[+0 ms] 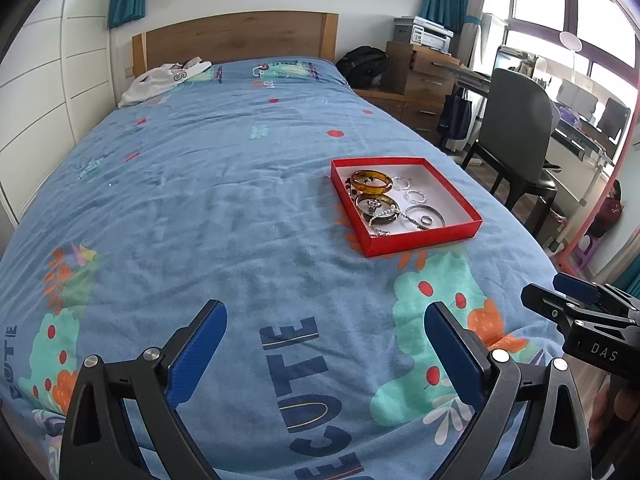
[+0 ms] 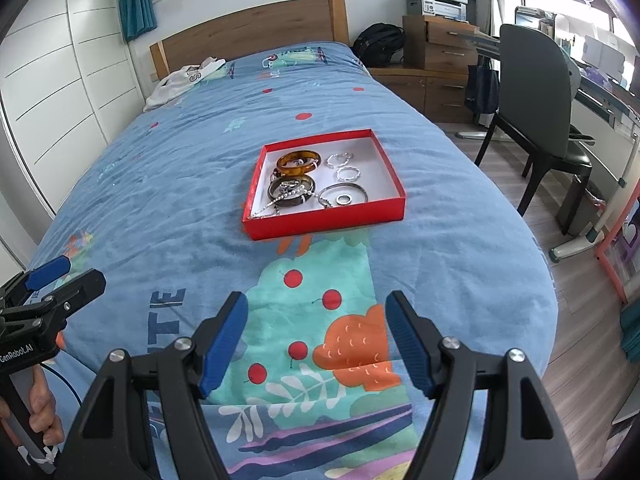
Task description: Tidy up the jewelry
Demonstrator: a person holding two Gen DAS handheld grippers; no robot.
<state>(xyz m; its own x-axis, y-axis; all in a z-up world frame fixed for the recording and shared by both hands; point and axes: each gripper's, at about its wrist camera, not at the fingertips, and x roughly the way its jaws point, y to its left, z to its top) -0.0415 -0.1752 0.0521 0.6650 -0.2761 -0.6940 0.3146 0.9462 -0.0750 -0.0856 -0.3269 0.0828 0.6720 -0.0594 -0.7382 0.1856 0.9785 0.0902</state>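
Left gripper [image 1: 324, 344] and right gripper [image 2: 316, 336] hover over the near end of the bed [image 1: 200, 200], jaws spread, nothing between them. Red tray [image 2: 324, 216] with bangles [image 2: 298, 162] and rings lies farther up the bed, well apart from both.

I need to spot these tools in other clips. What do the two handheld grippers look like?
Both are black frames with silver pivot bolts and ribbed blue pads. The left gripper carries white "GenRobot.AI" lettering on its side; the right gripper shows "DAS". A hand grips the left one's handle; no sleeve is visible.
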